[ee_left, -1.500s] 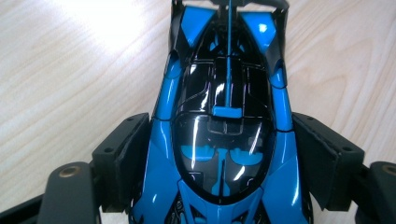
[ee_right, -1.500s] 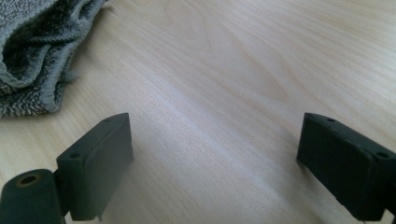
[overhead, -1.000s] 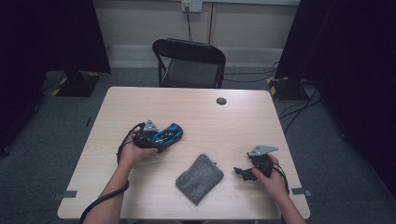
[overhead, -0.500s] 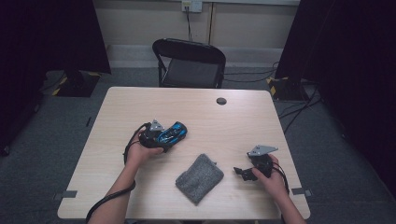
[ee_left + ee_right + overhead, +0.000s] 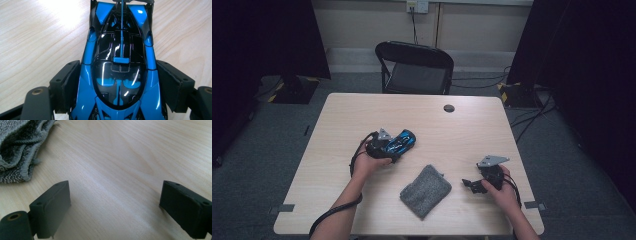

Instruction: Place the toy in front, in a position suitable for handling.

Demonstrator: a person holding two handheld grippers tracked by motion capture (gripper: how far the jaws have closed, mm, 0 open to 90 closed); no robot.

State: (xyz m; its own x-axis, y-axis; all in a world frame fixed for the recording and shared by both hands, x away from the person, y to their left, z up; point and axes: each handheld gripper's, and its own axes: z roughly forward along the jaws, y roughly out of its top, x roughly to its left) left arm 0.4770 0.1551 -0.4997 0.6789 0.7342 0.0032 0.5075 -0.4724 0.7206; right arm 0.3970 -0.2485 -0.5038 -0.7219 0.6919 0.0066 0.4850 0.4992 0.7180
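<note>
Car: blue toy car sits on the table, left of centre, its length running straight out between the jaws.
Left gripper: jaws pinch the car's sides.
Right gripper: spread, nothing between, beside the grey cloth.
Nearer hand: left.

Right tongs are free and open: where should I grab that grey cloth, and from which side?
Take the grey cloth at the edge nearest the right tongs, coming in low from the cloth's right. It lies flat and folded on the table, so a top-down pinch would probably find little to bite. The right gripper view shows bunched folds along that edge, likely giving the open jaws something thick to close on.
</note>
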